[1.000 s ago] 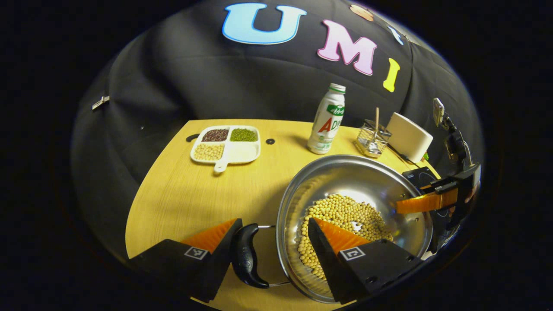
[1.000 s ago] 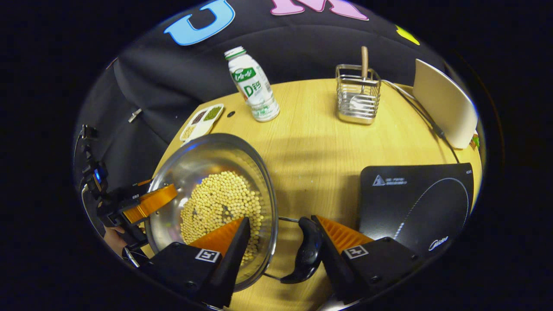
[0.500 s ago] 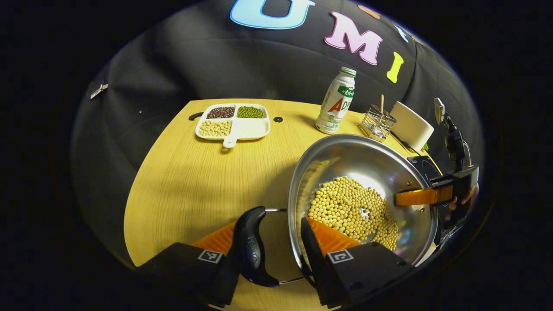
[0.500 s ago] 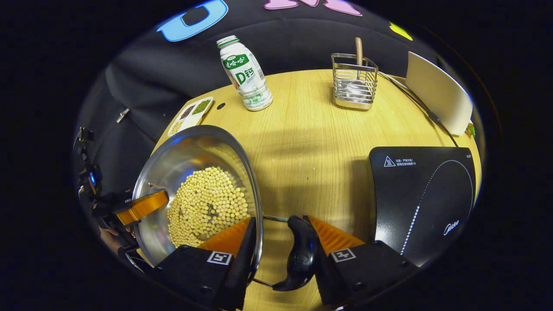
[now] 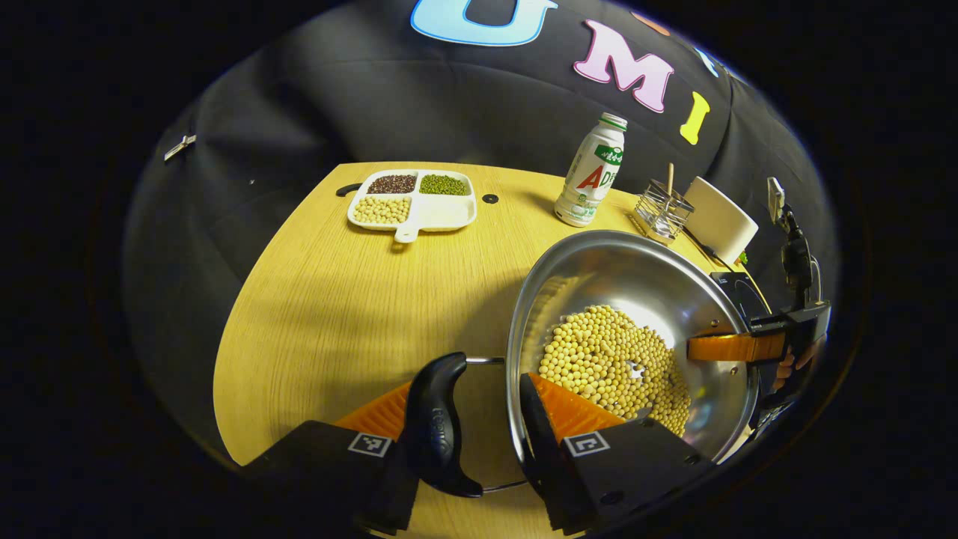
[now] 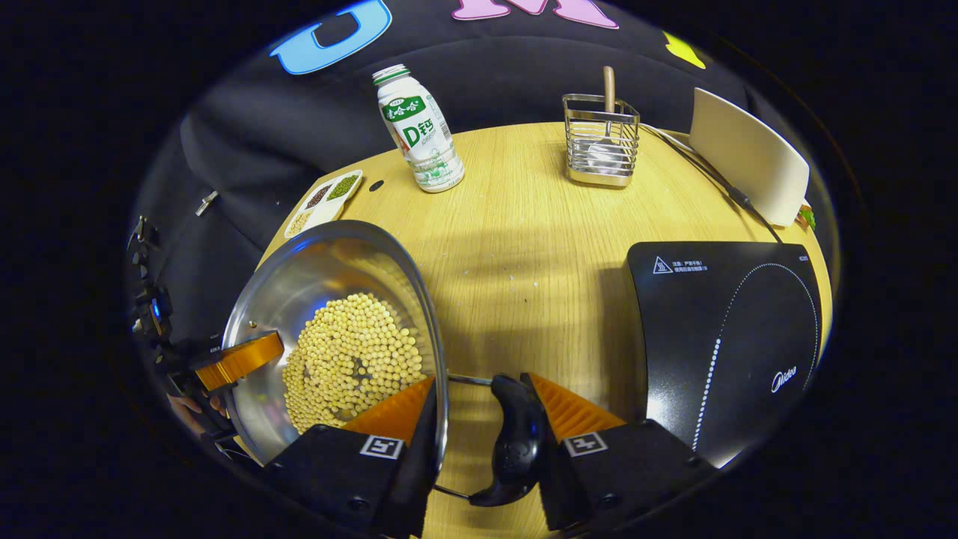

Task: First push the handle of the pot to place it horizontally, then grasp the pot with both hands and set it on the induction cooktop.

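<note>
Steel pot point(image 5: 636, 299) of beans has risen off the table point(image 5: 337, 299) since a second ago — the carry toward the induction cooktop point(image 6: 726, 329), right of frame, looks under way. Left gripper point(image 5: 468, 427) and right gripper point(image 6: 479, 419) each clamp rim and handle, fingers levelled low in their frames.

Pot point(image 6: 329, 314) w/ beans point(image 6: 348, 359) left of cooktop point(image 6: 726, 337); bottle point(image 6: 415, 131), rack point(image 6: 602, 142) behind.
</note>
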A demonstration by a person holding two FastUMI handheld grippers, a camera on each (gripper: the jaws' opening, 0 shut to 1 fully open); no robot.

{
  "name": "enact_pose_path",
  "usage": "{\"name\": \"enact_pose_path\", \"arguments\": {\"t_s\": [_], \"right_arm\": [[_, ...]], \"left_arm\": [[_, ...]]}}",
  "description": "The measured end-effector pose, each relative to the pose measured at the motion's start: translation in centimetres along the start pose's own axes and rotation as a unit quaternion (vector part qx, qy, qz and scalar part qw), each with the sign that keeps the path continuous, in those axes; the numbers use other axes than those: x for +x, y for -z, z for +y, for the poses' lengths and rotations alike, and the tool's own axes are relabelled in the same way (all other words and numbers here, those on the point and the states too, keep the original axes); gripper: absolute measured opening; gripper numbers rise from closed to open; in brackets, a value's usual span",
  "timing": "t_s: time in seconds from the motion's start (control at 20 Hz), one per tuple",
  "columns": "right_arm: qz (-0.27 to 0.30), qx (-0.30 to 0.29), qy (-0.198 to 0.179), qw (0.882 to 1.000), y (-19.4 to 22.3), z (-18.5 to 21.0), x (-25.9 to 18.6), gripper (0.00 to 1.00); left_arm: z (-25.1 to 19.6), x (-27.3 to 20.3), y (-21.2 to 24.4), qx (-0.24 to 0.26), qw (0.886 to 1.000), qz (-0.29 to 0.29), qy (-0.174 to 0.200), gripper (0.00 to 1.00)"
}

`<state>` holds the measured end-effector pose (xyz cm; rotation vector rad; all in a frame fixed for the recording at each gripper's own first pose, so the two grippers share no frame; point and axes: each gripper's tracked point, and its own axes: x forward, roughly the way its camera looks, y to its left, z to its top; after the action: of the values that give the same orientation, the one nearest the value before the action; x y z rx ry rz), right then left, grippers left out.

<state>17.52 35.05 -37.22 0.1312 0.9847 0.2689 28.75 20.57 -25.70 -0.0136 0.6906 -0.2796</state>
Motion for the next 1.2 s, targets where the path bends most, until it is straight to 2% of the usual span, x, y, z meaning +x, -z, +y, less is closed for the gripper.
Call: {"name": "enact_pose_path", "arguments": {"t_s": [0.2,0.25,0.3,0.65,0.9,1.2], "right_arm": [[0.005,-0.020,0.004,1.000,0.6,-0.2,-0.8,0.60],[0.004,-0.023,0.003,1.000,0.8,-0.3,-1.2,0.55],[0.004,-0.026,0.000,1.000,1.1,-0.3,-1.9,0.60],[-0.015,-0.034,-0.017,0.999,-0.6,-0.6,-8.0,0.60],[-0.037,-0.033,-0.011,0.999,-1.5,-4.9,-14.1,0.60],[-0.050,-0.027,-0.001,0.998,-2.7,-10.9,-18.5,0.59]], "left_arm": [[-0.6,-1.3,1.3,-0.017,1.000,-0.010,-0.014,0.64],[-0.8,-1.9,1.7,-0.023,1.000,-0.008,-0.014,0.64],[-1.0,-2.3,1.9,-0.024,1.000,-0.010,-0.016,0.64],[-3.7,-8.1,-0.2,-0.017,0.999,-0.022,-0.031,0.64],[-9.8,-10.9,-1.8,-0.017,0.999,-0.031,-0.021,0.64],[-17.0,-11.7,-2.7,-0.017,0.999,-0.038,-0.006,0.64]]}}
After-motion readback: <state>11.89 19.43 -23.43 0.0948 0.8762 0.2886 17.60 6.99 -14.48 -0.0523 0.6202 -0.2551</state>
